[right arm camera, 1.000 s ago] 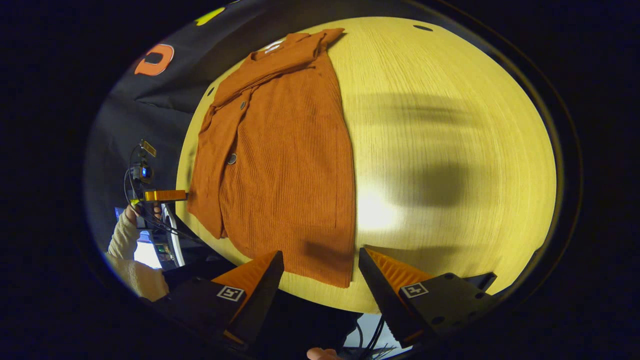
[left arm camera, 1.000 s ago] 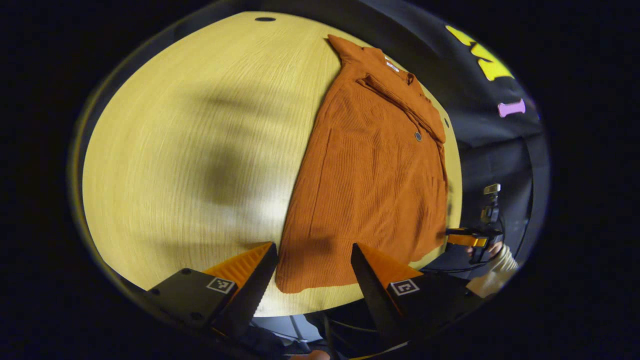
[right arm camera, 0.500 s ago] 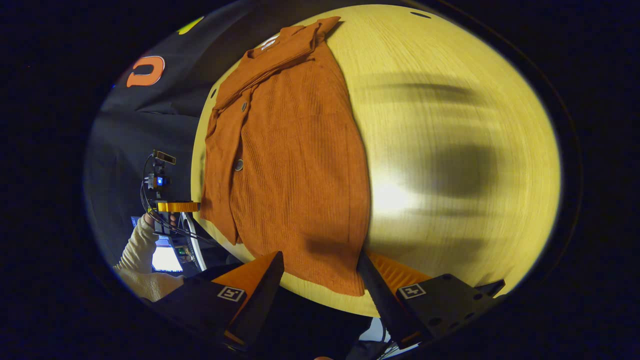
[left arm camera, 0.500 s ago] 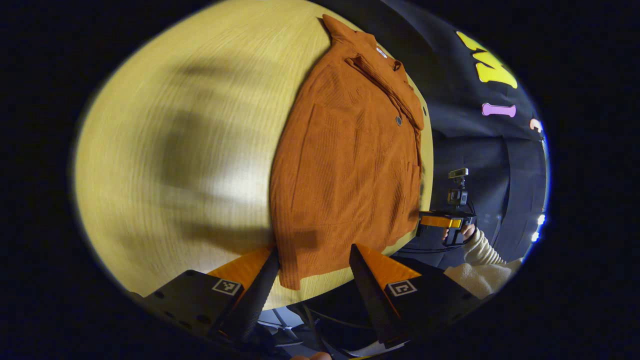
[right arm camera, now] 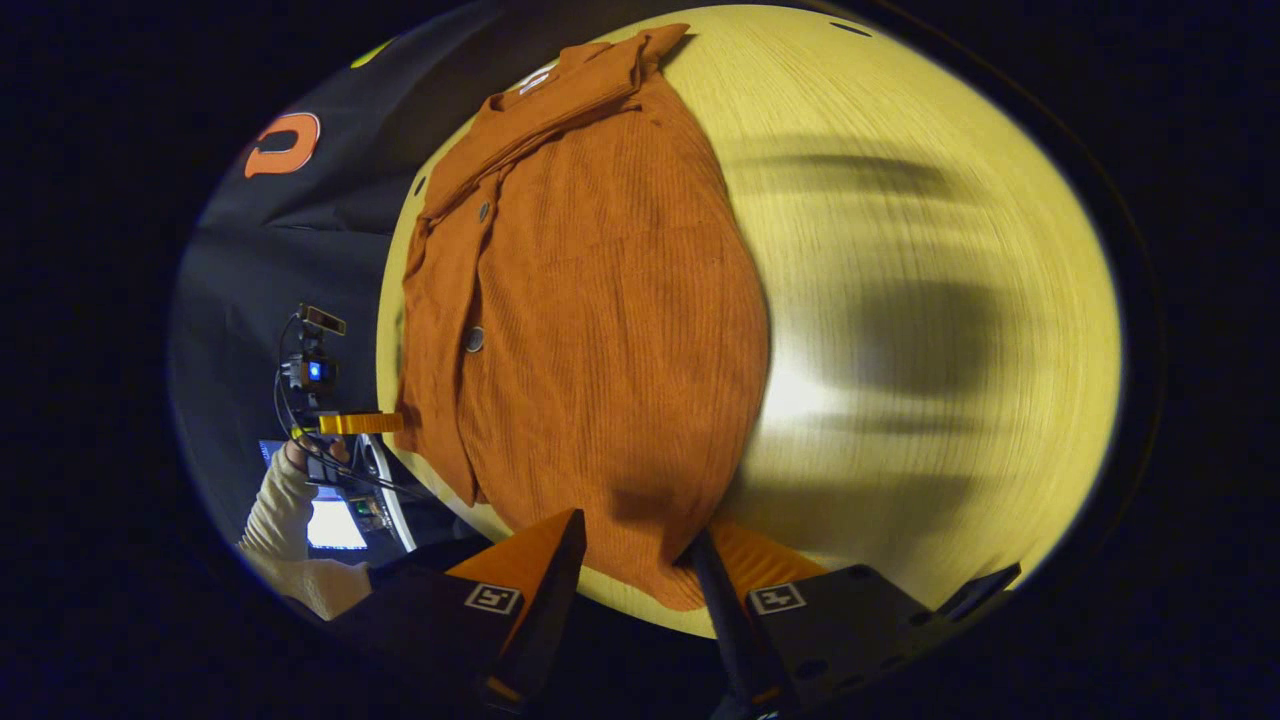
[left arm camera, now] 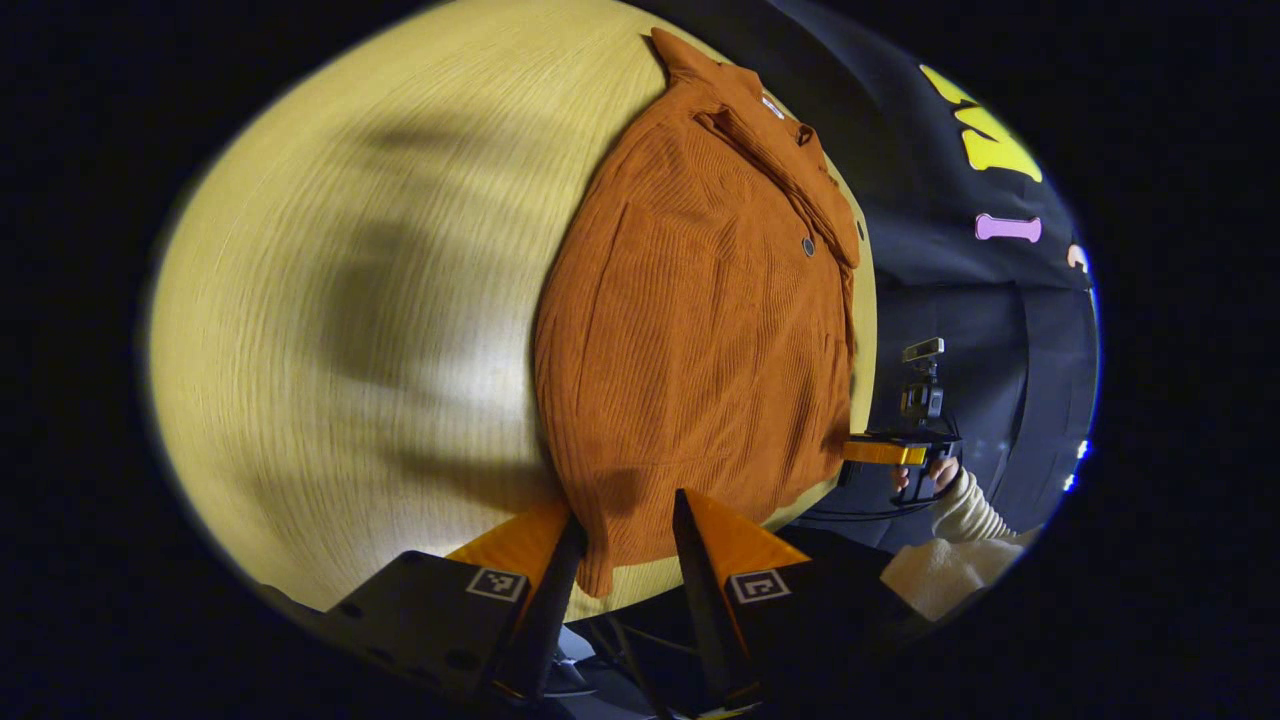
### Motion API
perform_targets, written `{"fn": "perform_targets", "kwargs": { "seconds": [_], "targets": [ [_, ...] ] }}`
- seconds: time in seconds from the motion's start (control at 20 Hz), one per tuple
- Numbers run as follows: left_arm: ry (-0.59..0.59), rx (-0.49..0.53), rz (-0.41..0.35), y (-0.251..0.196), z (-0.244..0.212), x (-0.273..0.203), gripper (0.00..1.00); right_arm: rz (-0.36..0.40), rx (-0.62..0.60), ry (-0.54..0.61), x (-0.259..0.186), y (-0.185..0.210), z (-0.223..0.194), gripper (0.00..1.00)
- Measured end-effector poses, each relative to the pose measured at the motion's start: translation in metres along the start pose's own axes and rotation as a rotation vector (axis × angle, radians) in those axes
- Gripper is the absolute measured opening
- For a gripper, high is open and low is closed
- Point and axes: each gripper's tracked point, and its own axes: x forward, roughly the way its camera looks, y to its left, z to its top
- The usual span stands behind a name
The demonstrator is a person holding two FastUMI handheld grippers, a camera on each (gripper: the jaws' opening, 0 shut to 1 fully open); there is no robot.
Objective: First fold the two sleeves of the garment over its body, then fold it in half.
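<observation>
The left gripper (left arm camera: 625,545) sits at the near hem corner of the garment (left arm camera: 700,330), its jaws narrowed around the cloth; whether both fingers actually press on it I cannot tell. The right gripper (right arm camera: 635,560) stands the same way at the other hem corner of the garment (right arm camera: 590,300), jaws partly closed about the fabric, contact equally unclear. One rust-coloured ribbed garment lies flat on one pale wooden desk (left arm camera: 350,300), collar at the far end, both sleeves already folded over its body. Two dark buttons show. Shadows streak the desk (right arm camera: 920,300). Black cloth walls the booth behind.
</observation>
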Motion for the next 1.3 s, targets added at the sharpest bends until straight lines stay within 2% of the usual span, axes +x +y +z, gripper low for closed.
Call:
{"fn": "perform_targets", "kwargs": {
  "seconds": [0.05, 0.1, 0.25, 0.3, 0.35, 0.4, 0.45, 0.55, 0.65, 0.7, 0.8, 0.85, 1.05, 1.1, 1.3],
  "targets": [
    [0.005, 0.008, 0.018, 0.002, 0.001, 0.002, 0.51, -0.013, -0.007, -0.001, 0.002, -0.002, 0.001, 0.64],
    [0.011, 0.008, 0.031, 0.004, 0.0, 0.003, 0.46, -0.01, -0.005, -0.004, 0.004, 0.0, 0.001, 0.39],
    [0.017, 0.027, 0.089, 0.009, -0.002, 0.005, 0.21, -0.006, -0.003, -0.004, 0.003, 0.002, 0.003, 0.36],
    [0.02, 0.042, 0.115, 0.011, -0.004, 0.005, 0.18, -0.008, 0.001, -0.004, 0.003, 0.001, 0.002, 0.36],
    [0.022, 0.05, 0.126, 0.01, -0.003, 0.006, 0.11, -0.009, 0.003, -0.003, 0.003, 0.002, 0.002, 0.36],
    [0.025, 0.051, 0.141, 0.011, -0.003, 0.006, 0.14, -0.008, 0.004, -0.005, 0.003, 0.002, 0.003, 0.36],
    [0.025, 0.045, 0.157, 0.011, -0.002, 0.006, 0.08, -0.007, 0.007, -0.005, 0.003, 0.002, 0.003, 0.36],
    [0.023, 0.018, 0.183, 0.011, -0.001, 0.007, 0.07, -0.004, 0.014, -0.005, 0.002, 0.002, 0.003, 0.34],
    [0.014, 0.036, 0.206, 0.012, -0.003, 0.006, 0.06, -0.001, 0.018, -0.004, 0.002, 0.002, 0.003, 0.36],
    [0.007, 0.056, 0.221, 0.012, -0.003, 0.007, 0.06, -0.039, 0.005, -0.01, 0.0, -0.006, 0.006, 0.36],
    [-0.001, 0.085, 0.249, 0.012, -0.003, 0.012, 0.04, -0.012, 0.019, -0.011, 0.002, -0.002, 0.004, 0.07],
    [-0.005, 0.096, 0.26, 0.012, -0.003, 0.013, 0.04, -0.011, 0.012, -0.009, 0.004, -0.003, 0.005, 0.12],
    [-0.018, 0.124, 0.281, 0.008, -0.003, 0.014, 0.04, -0.043, -0.027, -0.017, 0.003, -0.005, 0.007, 0.1],
    [-0.02, 0.138, 0.289, 0.009, -0.003, 0.012, 0.04, -0.041, -0.023, -0.031, -0.004, -0.007, 0.008, 0.02],
    [-0.059, 0.182, 0.287, 0.007, 0.005, 0.009, 0.03, -0.032, -0.039, -0.047, -0.001, -0.008, 0.004, 0.02]
  ]
}}
